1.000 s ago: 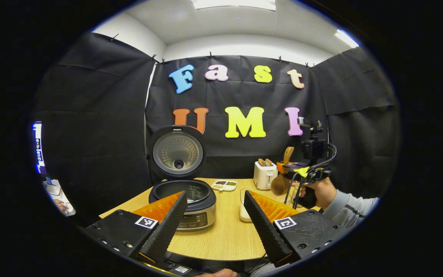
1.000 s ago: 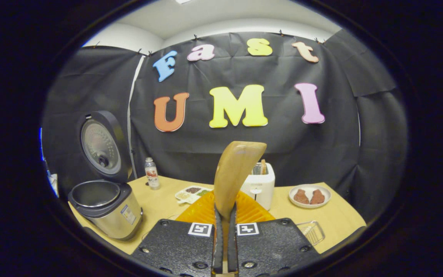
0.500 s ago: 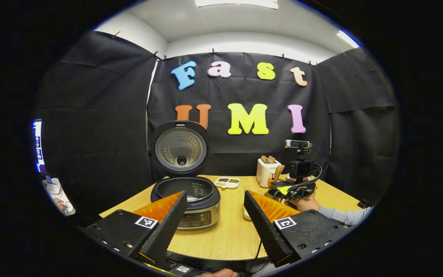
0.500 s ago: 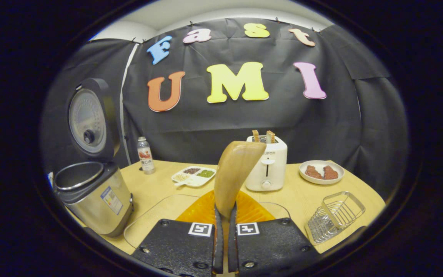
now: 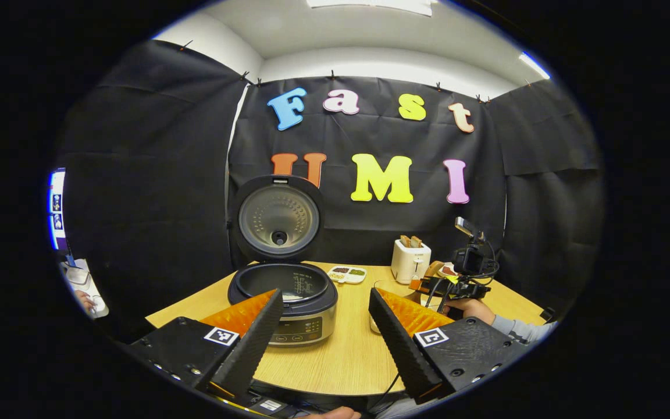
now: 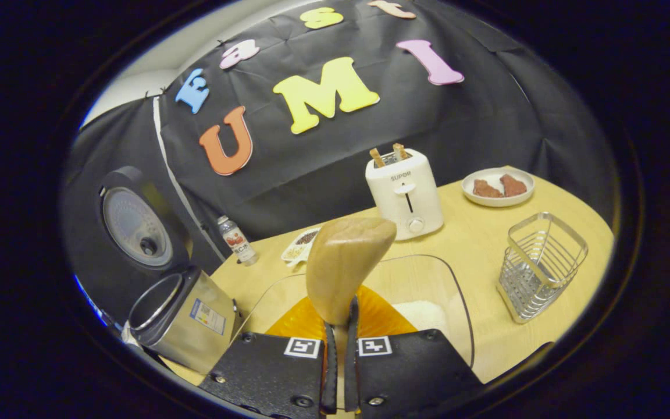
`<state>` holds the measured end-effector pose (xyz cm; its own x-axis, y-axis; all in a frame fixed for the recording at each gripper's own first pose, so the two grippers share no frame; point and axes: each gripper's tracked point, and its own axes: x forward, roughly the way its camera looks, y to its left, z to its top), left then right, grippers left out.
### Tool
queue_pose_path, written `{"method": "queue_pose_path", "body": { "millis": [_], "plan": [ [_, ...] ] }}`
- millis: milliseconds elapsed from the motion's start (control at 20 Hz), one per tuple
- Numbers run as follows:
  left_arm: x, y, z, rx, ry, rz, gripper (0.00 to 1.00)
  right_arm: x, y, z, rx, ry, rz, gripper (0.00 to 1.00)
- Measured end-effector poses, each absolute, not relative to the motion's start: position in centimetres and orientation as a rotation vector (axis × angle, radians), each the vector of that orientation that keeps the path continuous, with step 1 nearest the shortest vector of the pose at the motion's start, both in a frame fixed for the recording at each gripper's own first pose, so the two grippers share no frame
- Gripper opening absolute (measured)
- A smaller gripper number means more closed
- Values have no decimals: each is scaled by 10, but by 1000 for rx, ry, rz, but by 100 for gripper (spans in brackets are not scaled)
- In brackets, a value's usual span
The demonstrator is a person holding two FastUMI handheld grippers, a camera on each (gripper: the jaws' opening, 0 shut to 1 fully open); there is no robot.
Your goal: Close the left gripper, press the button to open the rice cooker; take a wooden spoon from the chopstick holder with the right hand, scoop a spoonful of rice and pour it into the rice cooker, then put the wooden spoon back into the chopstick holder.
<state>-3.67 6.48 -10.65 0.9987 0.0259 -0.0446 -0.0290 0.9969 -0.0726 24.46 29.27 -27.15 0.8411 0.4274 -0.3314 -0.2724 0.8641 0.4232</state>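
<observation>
The rice cooker (image 5: 288,297) stands open on the table, its lid (image 5: 278,218) upright behind the pot. My left gripper (image 5: 323,343) is open and empty, held in front of the cooker. My right gripper (image 6: 338,361) is shut on the handle of the wooden spoon (image 6: 346,267), whose bowl points forward, tilted down over a clear container (image 6: 457,291) with white rice (image 6: 425,314) in it. The wire chopstick holder (image 6: 538,265) stands to the right of the container. In the left gripper view the right gripper (image 5: 457,285) and the hand holding it sit low over the table at the right.
A white toaster (image 6: 405,195) with bread slices stands at the back of the wooden table (image 6: 486,244). A plate of meat (image 6: 498,186) lies at the far right. A small divided dish (image 6: 300,250) and a bottle (image 6: 237,240) sit between the toaster and the cooker (image 6: 184,314).
My right gripper has come down with the spoon and tilted forward over the rice container. The left gripper has hardly moved and stays open.
</observation>
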Motion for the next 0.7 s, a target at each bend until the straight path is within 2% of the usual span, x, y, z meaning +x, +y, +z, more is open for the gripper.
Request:
{"method": "queue_pose_path", "body": {
  "millis": [300,700],
  "plan": [
    [-36,61,-113,-62,58,22,95,244,296,-279,566,584,465,11],
    [-40,59,-114,-54,70,21,95,246,308,-270,874,659,541,10]
  ]
}}
